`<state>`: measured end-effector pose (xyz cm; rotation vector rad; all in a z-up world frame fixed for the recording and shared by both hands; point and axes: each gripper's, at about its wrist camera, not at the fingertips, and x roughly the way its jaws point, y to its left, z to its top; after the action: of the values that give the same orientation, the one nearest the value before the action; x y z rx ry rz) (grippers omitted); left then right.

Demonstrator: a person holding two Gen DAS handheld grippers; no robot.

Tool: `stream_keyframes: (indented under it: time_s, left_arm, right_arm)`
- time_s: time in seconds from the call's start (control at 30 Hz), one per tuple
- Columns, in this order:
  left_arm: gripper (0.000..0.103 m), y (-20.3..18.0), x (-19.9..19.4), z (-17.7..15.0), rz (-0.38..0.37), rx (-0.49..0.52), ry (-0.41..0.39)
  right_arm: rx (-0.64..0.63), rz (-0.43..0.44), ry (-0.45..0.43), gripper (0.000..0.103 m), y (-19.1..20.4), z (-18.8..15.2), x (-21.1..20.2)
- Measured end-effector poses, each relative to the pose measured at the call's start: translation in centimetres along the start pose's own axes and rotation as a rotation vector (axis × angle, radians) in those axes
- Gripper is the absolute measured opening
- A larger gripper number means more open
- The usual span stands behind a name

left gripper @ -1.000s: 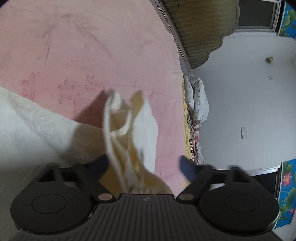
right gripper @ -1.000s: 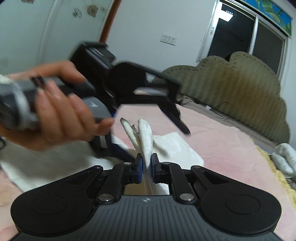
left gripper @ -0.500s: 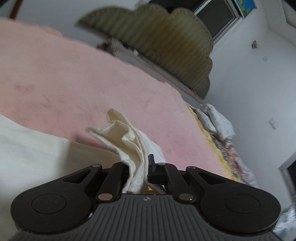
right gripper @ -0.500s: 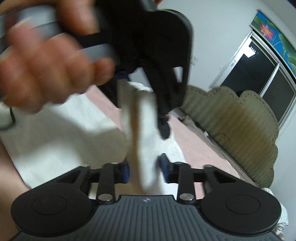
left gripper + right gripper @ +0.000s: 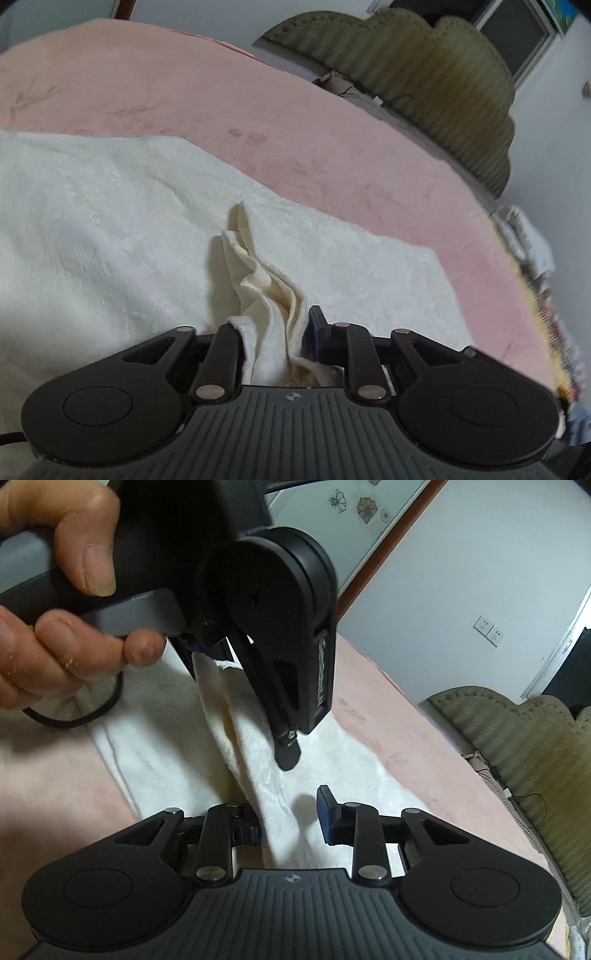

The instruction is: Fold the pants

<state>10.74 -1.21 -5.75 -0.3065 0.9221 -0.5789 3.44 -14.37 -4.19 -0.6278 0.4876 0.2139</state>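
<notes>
Bed and cloth: While I steer from here, I see the pink bed (image 5: 332, 155) carrying the cream pants (image 5: 110, 229), spread flat over most of the near side, with a free edge close to the bed's right side.
Where the pants sit against the tools: a bunched ridge of the pants rises off the flat layer and runs into both tools. In the right wrist view that ridge stretches as a raised band from my right tool up to my left tool (image 5: 201, 648).
Left tool: my left tool (image 5: 275, 332) is narrowed on a thick wad of gathered fabric, which fills the gap between its fingers, so I read it as holding the pants.
Right tool: my right tool (image 5: 290, 821) stands wide. The band of fabric lies against its left finger, and the right finger (image 5: 327, 812) is apart from the cloth, so I judge it grips nothing.
Main risk: with only one tool holding, I judge that lifting would let the free end sag and drag the flat layer into wrinkles.
Second risk: the wad in the left tool looks like several layers, and an inner one could slip out.
Smaller risk: the left tool hangs just above my right tool, so closing in could knock them together.
</notes>
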Motion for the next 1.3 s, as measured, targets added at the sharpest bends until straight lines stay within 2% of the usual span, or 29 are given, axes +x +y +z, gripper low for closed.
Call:
stream_keyframes:
  time_s: [0.07, 0.13, 0.27, 0.3, 0.33, 0.37, 0.47, 0.53, 0.6, 0.7, 0.77, 0.9, 0.97, 1.0, 1.1, 1.13, 1.2, 1.23, 1.3]
  left_arm:
    - [0.035, 0.5, 0.0, 0.9, -0.035, -0.051, 0.009]
    - [0.047, 1.0, 0.3, 1.8, -0.074, -0.102, 0.002]
    - [0.047, 1.1, 1.6, 3.0, -0.09, -0.147, -0.009]
    - [0.041, 0.9, 1.7, 3.2, -0.088, -0.137, -0.009]
    - [0.023, 0.1, 1.8, 3.2, -0.071, -0.111, -0.02]
    - [0.01, -0.6, 1.4, 3.1, -0.038, -0.066, -0.04]
    - [0.007, -1.7, -0.7, 1.7, 0.049, 0.019, -0.094]
    - [0.008, -2.0, -1.6, 0.5, 0.096, 0.069, -0.114]
    - [0.013, -1.3, -1.2, -0.4, 0.141, 0.066, -0.075]
    - [0.028, 0.5, -1.4, -0.1, 0.088, -0.022, -0.039]
    - [0.032, 1.1, -2.6, 0.7, 0.051, -0.065, -0.022]
    - [0.041, 1.7, -4.6, 2.4, 0.12, -0.042, -0.063]
    - [0.041, 2.2, -4.5, 3.0, 0.153, -0.045, -0.05]
    - [0.041, 2.6, -4.4, 3.3, 0.158, -0.054, -0.043]
    - [0.041, 2.9, -3.8, 3.9, 0.161, -0.058, -0.035]
    - [0.041, 2.7, -3.5, 4.2, 0.161, -0.049, -0.042]
    - [0.044, 2.3, -2.6, 5.2, 0.124, -0.018, -0.047]
    - [0.046, 2.4, -1.8, 5.8, 0.094, -0.023, -0.022]
    - [0.047, 3.2, 0.1, 6.8, 0.006, -0.097, 0.055]
  right_arm:
    - [0.017, 0.012, 0.001, 0.028, -0.6, 0.1, 0.3]
    - [0.037, 0.024, -0.002, 0.028, -1.0, 0.2, 0.2]
    - [0.046, 0.057, -0.032, 0.028, -0.8, 0.3, -0.3]
    - [0.041, 0.063, -0.036, 0.028, 0.3, 0.1, -1.1]
    - [0.035, 0.064, -0.036, 0.028, 0.4, 0.1, -1.1]
    - [0.032, 0.068, -0.037, 0.026, 0.7, 0.3, -1.2]
    - [0.089, 0.115, -0.046, 0.025, 0.0, 0.5, -1.6]
    - [0.134, 0.193, -0.048, 0.025, -0.7, 0.6, -2.0]
    - [0.147, 0.256, -0.024, 0.025, -1.2, 0.5, -2.3]
    - [0.193, 0.32, -0.011, 0.026, -2.5, 0.4, -3.1]
    - [0.251, 0.379, -0.039, 0.026, -4.5, 0.5, -4.4]
    - [0.43, 0.509, -0.131, 0.026, -8.0, 0.2, -6.0]
    - [0.539, 0.586, -0.153, 0.026, -9.0, -0.3, -5.4]
    - [0.566, 0.582, -0.155, 0.026, -9.0, -0.3, -5.0]
    - [0.52, 0.383, -0.055, 0.026, -7.0, 0.8, -3.3]
    - [0.512, 0.356, -0.024, 0.026, -6.5, 1.1, -2.4]
    - [0.516, 0.39, 0.029, 0.026, -5.8, 1.4, -0.5]
    - [0.523, 0.413, 0.059, 0.025, -5.6, 1.3, 0.5]
    - [0.53, 0.45, 0.044, 0.026, -5.4, 1.6, 0.4]
